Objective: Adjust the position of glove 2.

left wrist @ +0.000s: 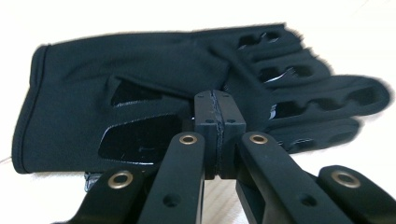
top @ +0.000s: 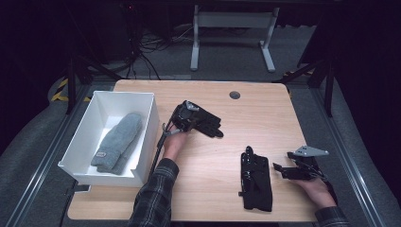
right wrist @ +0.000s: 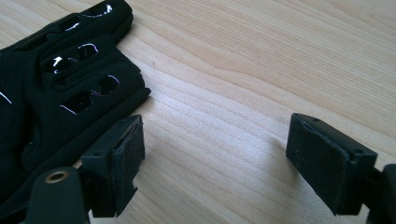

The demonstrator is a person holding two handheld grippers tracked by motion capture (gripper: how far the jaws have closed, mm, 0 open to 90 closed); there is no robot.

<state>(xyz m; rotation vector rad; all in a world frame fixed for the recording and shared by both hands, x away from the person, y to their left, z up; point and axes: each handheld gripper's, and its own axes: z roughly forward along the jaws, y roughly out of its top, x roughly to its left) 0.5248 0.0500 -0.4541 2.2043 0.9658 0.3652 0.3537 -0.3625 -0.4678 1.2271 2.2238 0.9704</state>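
Grey mitten (top: 118, 142) lies in the white box (top: 80, 137); my left fingers (left wrist: 218, 119) are pressed together, my right fingers (right wrist: 128, 158) spread beside the black glove (top: 256, 178).

The wooden table (top: 208, 142) is seen from above and in front in the high view, while the black glove (top: 256, 178), (left wrist: 154, 102), (right wrist: 56, 79) is caught close and low along the jaws in both gripper views.
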